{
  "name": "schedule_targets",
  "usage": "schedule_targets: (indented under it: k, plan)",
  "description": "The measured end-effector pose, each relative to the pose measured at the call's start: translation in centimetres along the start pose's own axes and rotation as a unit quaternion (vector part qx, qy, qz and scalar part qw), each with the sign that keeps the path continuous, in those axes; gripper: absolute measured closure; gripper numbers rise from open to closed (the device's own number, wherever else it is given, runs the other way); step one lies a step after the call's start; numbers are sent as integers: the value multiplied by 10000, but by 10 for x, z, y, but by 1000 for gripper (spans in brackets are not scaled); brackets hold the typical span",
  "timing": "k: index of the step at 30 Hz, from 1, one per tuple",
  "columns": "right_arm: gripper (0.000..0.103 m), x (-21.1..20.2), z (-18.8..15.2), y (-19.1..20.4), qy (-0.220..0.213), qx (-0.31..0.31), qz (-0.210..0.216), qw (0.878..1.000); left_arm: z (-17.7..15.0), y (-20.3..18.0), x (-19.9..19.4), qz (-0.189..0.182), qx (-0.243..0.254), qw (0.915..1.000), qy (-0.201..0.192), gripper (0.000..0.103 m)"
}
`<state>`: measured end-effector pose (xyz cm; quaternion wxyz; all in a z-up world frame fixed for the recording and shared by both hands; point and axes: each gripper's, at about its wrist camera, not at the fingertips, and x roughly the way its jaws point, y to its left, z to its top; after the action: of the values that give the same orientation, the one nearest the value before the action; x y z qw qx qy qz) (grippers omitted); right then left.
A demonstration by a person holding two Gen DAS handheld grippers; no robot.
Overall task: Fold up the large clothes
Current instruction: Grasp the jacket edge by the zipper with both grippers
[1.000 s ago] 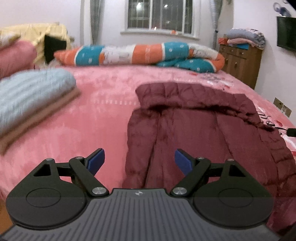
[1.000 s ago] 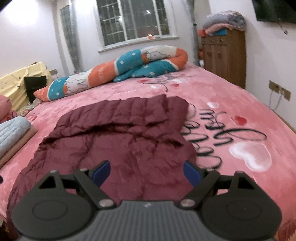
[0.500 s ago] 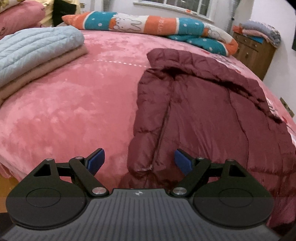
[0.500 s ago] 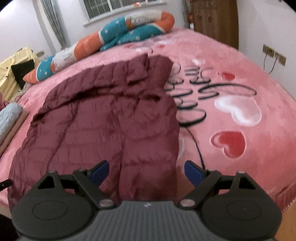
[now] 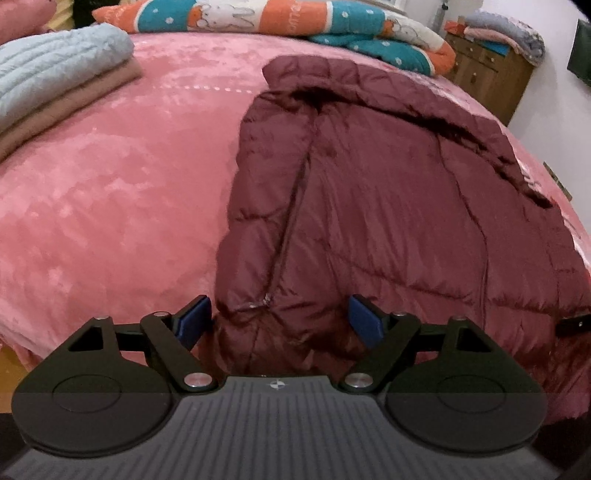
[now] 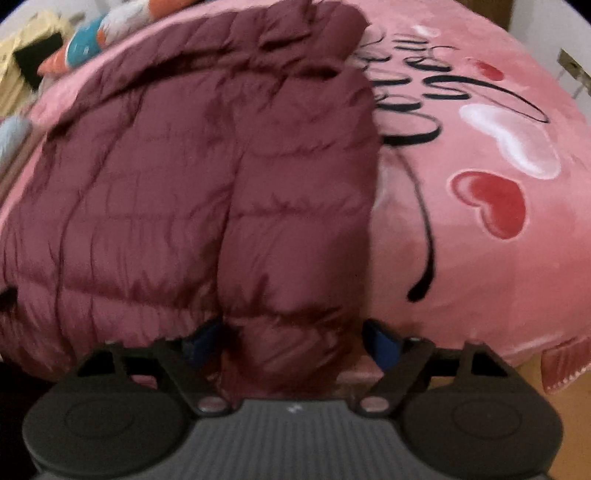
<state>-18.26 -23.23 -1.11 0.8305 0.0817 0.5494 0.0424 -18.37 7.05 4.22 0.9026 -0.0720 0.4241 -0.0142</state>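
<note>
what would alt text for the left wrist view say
The open left gripper straddles the bottom hem of a maroon puffer jacket spread flat on a pink bed. Folded blankets sit at far left, a long orange and teal pillow lies along the back, and a wooden dresser stands at right.

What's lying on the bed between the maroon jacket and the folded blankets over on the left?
Nothing: in the left wrist view only bare pink bedspread separates the maroon jacket from the folded blankets.
</note>
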Motion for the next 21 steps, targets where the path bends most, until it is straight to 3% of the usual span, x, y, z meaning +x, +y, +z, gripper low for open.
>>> schedule_targets:
  k: [4,7,12,17,21]
  plan:
    - [43,9,-4,8,230,-290,14,9993,0,-3,7,-46,41,10000,58,13]
    - [55,12,-5,9,306,-383,72,9988,-1,-5,4,-114,84,9999,54,28]
    - [83,9,-8,10,165,-481,258,9984,-3,-8,1,-294,79,9995,-65,62]
    - [93,-9,-11,4,-253,-428,667,9965,1,-8,-7,-491,0,9985,-262,82]
    - [95,-31,-18,-5,-693,-253,1317,9885,4,-8,-23,-703,-108,9960,-538,88]
